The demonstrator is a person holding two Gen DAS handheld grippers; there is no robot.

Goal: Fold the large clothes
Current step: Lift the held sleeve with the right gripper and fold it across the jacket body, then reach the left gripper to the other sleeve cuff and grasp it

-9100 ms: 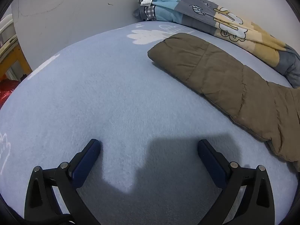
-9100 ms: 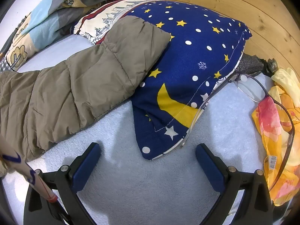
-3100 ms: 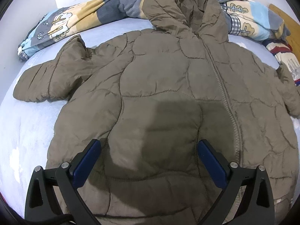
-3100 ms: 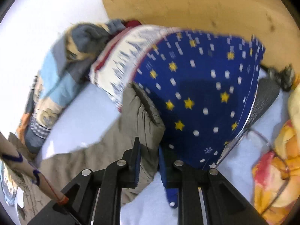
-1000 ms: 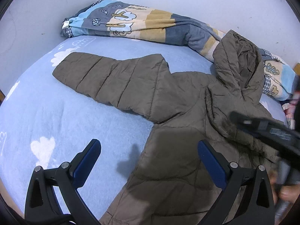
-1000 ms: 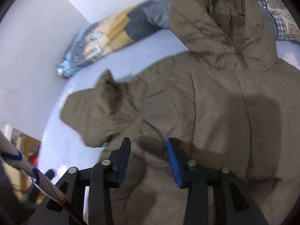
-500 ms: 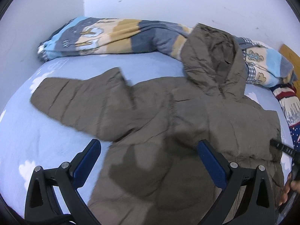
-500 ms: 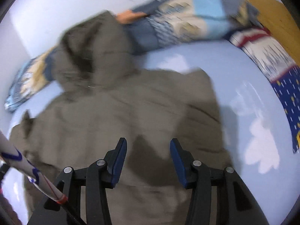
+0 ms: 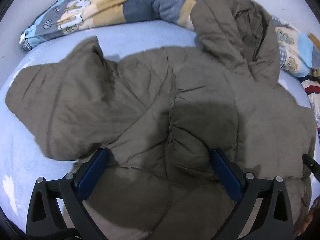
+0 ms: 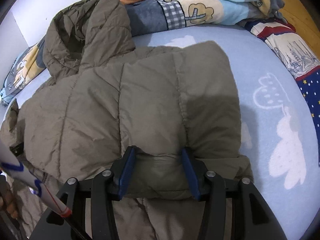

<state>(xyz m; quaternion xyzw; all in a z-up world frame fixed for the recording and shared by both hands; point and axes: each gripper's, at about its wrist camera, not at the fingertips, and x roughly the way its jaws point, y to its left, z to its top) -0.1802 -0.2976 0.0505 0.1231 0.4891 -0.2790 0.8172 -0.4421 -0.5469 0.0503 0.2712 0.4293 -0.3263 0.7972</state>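
The brown puffer jacket lies flat on the light blue bed sheet, long axis running bottom to top of the frame, hood pointing at the upper right and resting on the patterned blanket. One sleeve sprawls to the left. The left gripper hovers over the body, jaws spread wide, gripping nothing. In the right view, the right gripper is partly open, with a bulge of the folded-in sleeve between its pads; grip unclear.
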